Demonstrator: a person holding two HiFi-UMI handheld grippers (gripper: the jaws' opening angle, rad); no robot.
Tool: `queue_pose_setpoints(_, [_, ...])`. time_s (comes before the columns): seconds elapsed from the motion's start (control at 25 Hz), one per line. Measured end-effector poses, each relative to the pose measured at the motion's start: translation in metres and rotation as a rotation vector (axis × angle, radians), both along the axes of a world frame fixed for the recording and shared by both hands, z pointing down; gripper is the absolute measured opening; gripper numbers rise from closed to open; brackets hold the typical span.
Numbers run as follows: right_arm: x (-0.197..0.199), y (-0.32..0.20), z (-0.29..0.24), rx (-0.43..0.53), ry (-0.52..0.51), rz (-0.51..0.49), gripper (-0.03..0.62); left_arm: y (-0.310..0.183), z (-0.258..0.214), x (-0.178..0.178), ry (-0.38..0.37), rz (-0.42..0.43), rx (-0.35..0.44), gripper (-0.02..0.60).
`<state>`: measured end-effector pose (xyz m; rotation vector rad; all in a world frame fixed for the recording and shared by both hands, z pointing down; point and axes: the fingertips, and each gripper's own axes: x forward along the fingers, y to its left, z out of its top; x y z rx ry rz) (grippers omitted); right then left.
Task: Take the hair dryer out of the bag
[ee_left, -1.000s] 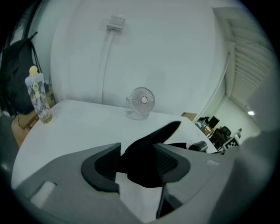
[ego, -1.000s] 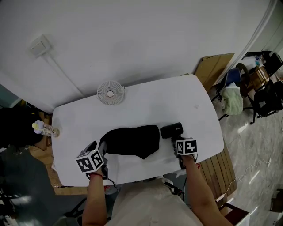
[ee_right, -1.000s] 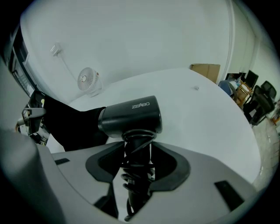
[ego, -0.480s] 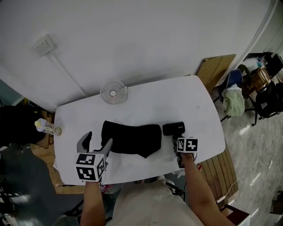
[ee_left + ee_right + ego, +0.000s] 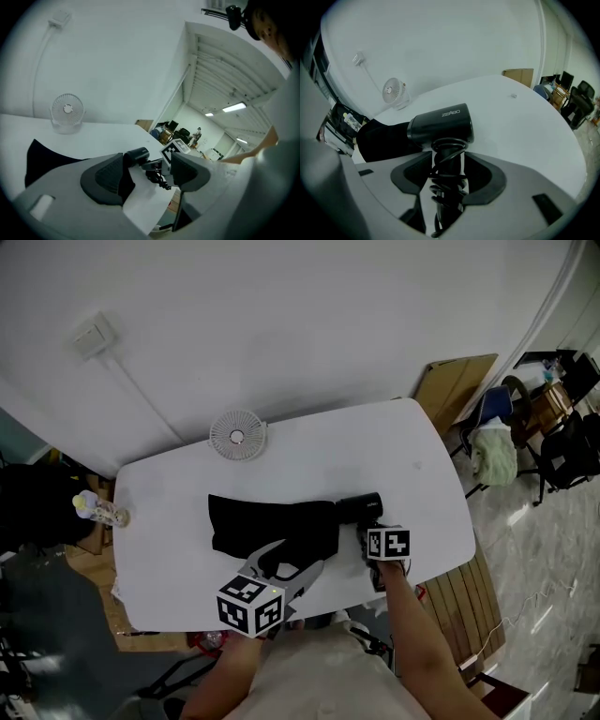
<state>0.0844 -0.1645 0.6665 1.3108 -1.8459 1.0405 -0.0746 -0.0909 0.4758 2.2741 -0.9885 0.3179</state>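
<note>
Hair dryer (image 5: 440, 124) barrel points at bag (image 5: 272, 526), handle inside just-opening right claw (image 5: 449, 160); left claw (image 5: 147, 165) just-opened wide, empty.

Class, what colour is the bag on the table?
Black; the head view shows the bag best.

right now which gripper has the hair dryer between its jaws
The right gripper: the cord-wrapped handle of the hair dryer stands between its jaws, which have just been opening. The left gripper, jaws just closed slightly, stands wide open and empty.

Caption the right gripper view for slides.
Right gripper, jaws just opening, straddles the handle of the hair dryer beside the black bag.
</note>
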Motion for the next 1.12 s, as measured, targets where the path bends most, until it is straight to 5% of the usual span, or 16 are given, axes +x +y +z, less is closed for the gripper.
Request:
queue_pose_setpoints(0.2, [0.000, 0.001, 0.000, 0.008, -0.003, -0.017, 0.228, 0.012, 0.010, 0.024, 0.021, 0.032, -0.019, 0.222])
queue_pose_setpoints(0.28, [0.000, 0.002, -0.001, 0.015, -0.014, -0.022, 0.230, 0.011, 0.009, 0.021, 0.026, 0.006, -0.021, 0.037])
queue_pose_setpoints(0.32, [0.001, 0.001, -0.002, 0.021, -0.018, -0.023, 0.230, 0.010, 0.009, 0.020, 0.034, -0.004, -0.026, 0.016])
queue_pose_setpoints(1.12, [0.009, 0.017, -0.086, 0.257, -0.074, -0.099, 0.230, 0.008, 0.018, 0.020, 0.087, -0.036, -0.085, 0.009])
